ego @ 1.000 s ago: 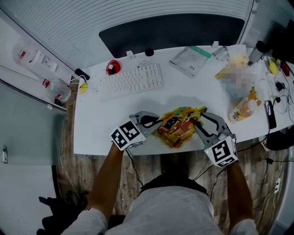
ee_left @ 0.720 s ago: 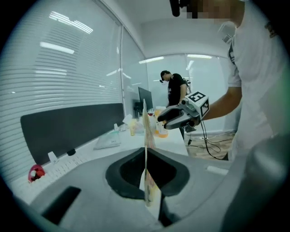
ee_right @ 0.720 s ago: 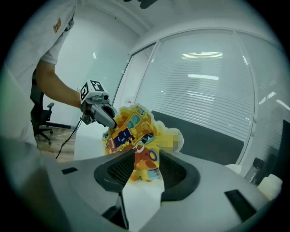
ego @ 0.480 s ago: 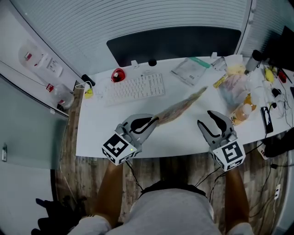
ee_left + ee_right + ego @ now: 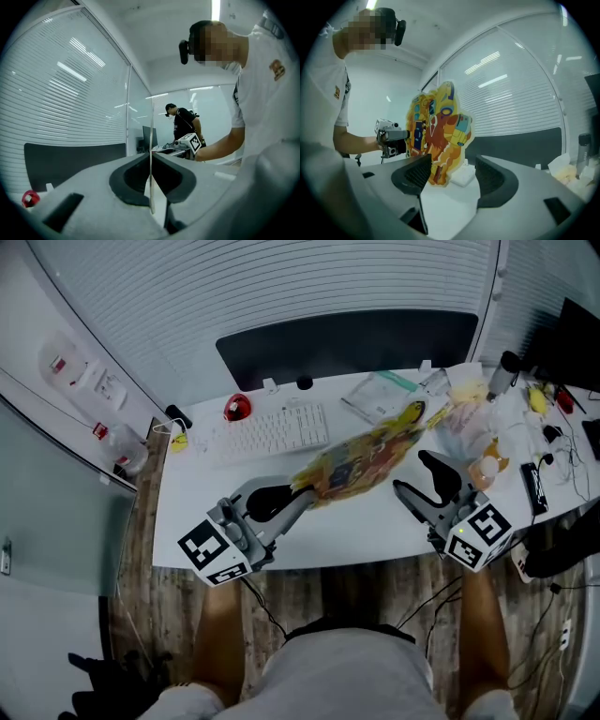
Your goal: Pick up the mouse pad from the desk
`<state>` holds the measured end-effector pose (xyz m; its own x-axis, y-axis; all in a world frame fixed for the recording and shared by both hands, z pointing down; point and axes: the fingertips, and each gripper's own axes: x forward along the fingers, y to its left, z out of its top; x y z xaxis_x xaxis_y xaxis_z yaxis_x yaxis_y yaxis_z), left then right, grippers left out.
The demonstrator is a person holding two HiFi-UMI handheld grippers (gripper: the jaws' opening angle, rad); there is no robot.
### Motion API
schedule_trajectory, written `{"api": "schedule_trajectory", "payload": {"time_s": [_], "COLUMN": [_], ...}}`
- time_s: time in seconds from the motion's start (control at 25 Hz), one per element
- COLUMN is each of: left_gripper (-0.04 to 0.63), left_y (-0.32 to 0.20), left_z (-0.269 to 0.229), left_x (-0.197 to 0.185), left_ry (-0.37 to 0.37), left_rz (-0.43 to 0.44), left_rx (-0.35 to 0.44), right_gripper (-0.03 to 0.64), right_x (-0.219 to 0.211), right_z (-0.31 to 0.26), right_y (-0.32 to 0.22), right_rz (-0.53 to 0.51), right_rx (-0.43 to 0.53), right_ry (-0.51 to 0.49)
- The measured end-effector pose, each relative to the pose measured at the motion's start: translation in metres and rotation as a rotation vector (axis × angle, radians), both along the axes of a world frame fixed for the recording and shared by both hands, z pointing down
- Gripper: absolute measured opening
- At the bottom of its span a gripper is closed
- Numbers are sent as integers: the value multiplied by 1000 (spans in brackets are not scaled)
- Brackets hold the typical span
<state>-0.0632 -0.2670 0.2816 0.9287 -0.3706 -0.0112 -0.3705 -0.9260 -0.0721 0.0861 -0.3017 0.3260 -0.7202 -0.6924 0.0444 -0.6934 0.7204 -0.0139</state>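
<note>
Mouse pad lifted clear of the desk.
Head view: my left gripper pinches its corner; my right gripper, jaws just opening, holds nothing. Left gripper view: pad edge-on, clamped. Right gripper view: pad ahead, untouched. A firm, level pinch should prevent slipping.

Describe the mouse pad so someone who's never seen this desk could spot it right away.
Start at the white desk and find the white keyboard. Nearer the person and to its right, the left gripper holds the mouse pad up by one edge. It is the only thin sheet with an irregular outline and a bright yellow and orange cartoon print.
</note>
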Motion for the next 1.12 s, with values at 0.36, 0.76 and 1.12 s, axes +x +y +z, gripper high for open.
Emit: {"api": "schedule_trajectory", "payload": {"time_s": [0.36, 0.76, 1.12], "left_gripper": [23, 23, 23], "left_y": [16, -14, -22], "left_z": [-24, -28, -33], "left_x": [4, 8, 16], "left_ry": [133, 199, 208], "left_rz": [120, -60, -280], "left_rx": [-36, -121, -61], "right_gripper": [259, 129, 42], "right_x": [-11, 4, 7], "right_z": [-16, -51, -72], "right_y": [11, 27, 36], "right_rz": [-131, -63, 101], "right_rx": [-3, 83, 179], "right_ry": [-149, -183, -128]}}
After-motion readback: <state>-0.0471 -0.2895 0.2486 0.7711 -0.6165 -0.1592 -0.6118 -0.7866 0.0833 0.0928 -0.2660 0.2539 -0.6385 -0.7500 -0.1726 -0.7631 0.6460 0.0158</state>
